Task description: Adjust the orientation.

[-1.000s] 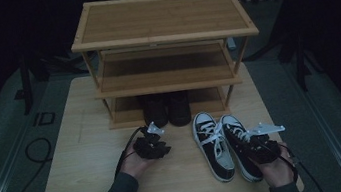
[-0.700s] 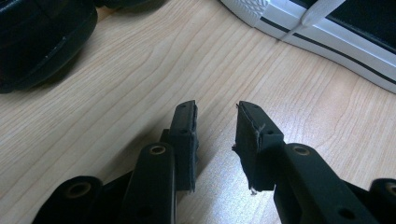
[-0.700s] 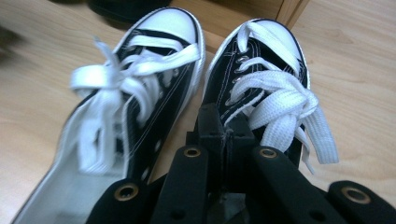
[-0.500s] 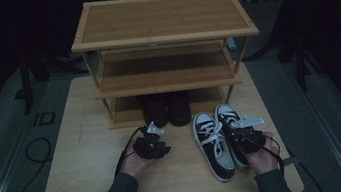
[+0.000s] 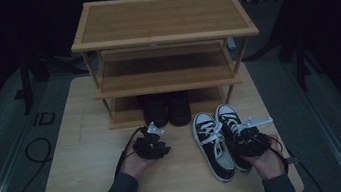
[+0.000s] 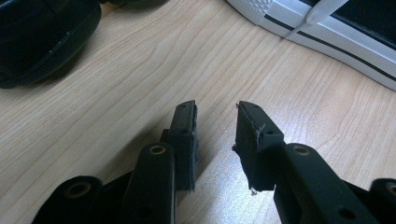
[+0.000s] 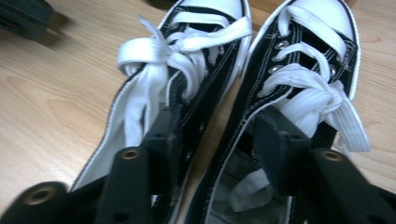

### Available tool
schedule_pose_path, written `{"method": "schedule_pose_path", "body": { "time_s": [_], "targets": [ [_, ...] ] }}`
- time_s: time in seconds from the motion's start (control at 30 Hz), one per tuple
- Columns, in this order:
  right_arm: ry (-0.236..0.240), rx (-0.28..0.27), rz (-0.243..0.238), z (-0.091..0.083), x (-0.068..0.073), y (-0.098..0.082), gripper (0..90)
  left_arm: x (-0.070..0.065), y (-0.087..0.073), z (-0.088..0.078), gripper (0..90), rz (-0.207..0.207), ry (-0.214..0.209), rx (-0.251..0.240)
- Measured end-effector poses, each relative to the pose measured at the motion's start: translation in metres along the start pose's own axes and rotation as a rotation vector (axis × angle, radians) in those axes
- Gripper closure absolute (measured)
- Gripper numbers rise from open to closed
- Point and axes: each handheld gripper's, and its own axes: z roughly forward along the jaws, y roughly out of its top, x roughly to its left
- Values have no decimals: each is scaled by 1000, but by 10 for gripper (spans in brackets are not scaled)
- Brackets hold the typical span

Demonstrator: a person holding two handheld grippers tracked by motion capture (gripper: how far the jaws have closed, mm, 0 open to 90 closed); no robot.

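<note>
Our right hand-held gripper [image 7: 212, 140], jaws just sprung apart, straddles both sneakers' [image 7: 243, 98] inner walls; closing crooked, one may slip.

A wooden shoe rack [image 5: 166, 41] with three shelves stands at the far side of the light wooden table [image 5: 80, 154]. A pair of black shoes [image 5: 166, 109] stands on its lowest shelf.

A wooden table [image 5: 85, 188] carries a rack [image 5: 165, 36], sneakers [image 5: 218, 142] and boots [image 5: 166, 109].
</note>
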Motion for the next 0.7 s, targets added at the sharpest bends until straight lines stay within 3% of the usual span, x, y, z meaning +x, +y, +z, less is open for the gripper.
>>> {"method": "schedule_pose_path", "body": {
  "time_s": [0.13, 0.33, 0.4, 0.47, 0.53, 0.7],
  "targets": [
    [19, 16, -2, 3, 5, 0, 371, 0, 0, 0, 684, 1, -1, 0],
    [-44, 73, -46, 19, 12, 3, 381, 1, 0, -1, 684, -6, -2, -4],
    [-49, 87, -64, 25, 13, 4, 339, 1, -1, -1, 684, -4, 0, -1],
    [-77, 103, -89, 29, 15, 4, 393, 2, -1, -1, 684, -6, 0, -3],
    [-111, 107, -83, 29, 14, 5, 485, 2, -2, -2, 684, -7, 1, -2],
    [-95, 119, -78, 31, 8, 7, 599, 4, -3, -2, 684, -8, 1, -2]
  ]
}}
